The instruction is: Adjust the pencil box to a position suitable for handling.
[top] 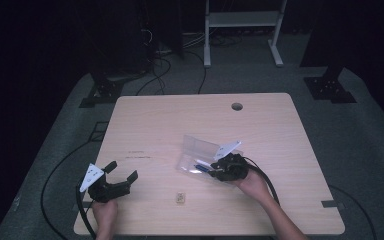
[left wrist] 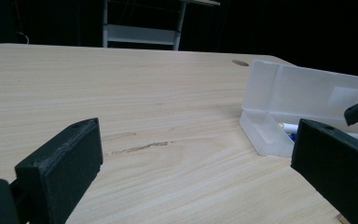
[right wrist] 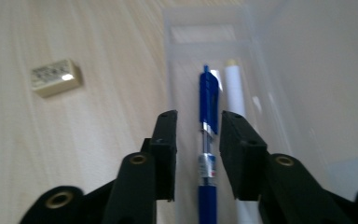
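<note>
A clear plastic box (top: 200,149) lies open on the wooden table (top: 180,120), its lid standing up. Inside it lie a blue pen (right wrist: 209,98) and a white pen (right wrist: 234,88). My right gripper (right wrist: 198,119) reaches into the box (right wrist: 279,70) with its jaws on either side of the blue pen, slightly apart, a gap showing on the left side. In the high view the right gripper (top: 212,172) is at the box's near end. My left gripper (top: 122,171) rests open at the table's near left, holding nothing; in its own view the left gripper (left wrist: 198,140) faces the box (left wrist: 307,93).
A small beige eraser (top: 180,198) lies near the front edge, between the hands; the eraser (right wrist: 56,77) is left of the box in the right gripper view. A cable hole (top: 237,106) sits at the table's far side. A metal rack (top: 242,20) stands beyond.
</note>
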Demonstrator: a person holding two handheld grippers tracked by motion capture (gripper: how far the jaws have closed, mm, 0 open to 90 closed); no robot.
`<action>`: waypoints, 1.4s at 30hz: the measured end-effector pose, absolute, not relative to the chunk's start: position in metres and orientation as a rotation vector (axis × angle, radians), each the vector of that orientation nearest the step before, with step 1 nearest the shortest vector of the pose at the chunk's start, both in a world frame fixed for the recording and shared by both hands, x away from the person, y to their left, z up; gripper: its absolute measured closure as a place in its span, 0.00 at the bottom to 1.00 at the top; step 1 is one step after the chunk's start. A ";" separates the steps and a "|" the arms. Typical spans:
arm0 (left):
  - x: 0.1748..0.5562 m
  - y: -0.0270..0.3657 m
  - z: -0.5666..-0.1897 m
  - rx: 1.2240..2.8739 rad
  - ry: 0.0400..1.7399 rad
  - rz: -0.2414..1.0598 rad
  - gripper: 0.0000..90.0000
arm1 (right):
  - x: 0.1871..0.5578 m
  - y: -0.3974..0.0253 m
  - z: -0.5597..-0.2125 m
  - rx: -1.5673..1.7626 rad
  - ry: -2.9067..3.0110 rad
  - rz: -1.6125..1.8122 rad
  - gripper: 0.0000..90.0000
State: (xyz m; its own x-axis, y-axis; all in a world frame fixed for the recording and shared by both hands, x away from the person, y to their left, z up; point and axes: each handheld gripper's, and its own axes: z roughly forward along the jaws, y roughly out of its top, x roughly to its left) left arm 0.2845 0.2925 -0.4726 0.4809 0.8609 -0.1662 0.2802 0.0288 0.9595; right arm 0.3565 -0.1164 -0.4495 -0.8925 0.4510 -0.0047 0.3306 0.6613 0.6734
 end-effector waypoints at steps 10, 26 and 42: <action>0.284 0.293 -0.473 1.522 1.035 0.604 0.01 | 0.342 -0.101 -0.448 0.557 2.766 1.096 0.60; 0.284 0.293 -0.472 1.523 1.034 0.604 0.01 | 0.333 -0.076 -0.451 0.476 2.841 1.128 0.51; 0.284 0.293 -0.472 1.519 1.033 0.605 0.01 | 0.326 -0.053 -0.457 0.439 2.880 1.150 0.50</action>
State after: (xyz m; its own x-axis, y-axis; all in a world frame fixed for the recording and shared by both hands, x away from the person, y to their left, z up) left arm 0.2839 0.2932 -0.4721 0.4808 0.8610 -0.1662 0.2763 0.0311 0.9606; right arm 0.3264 -0.0532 -0.4572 -0.9607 0.2613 0.0940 0.2541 0.6911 0.6766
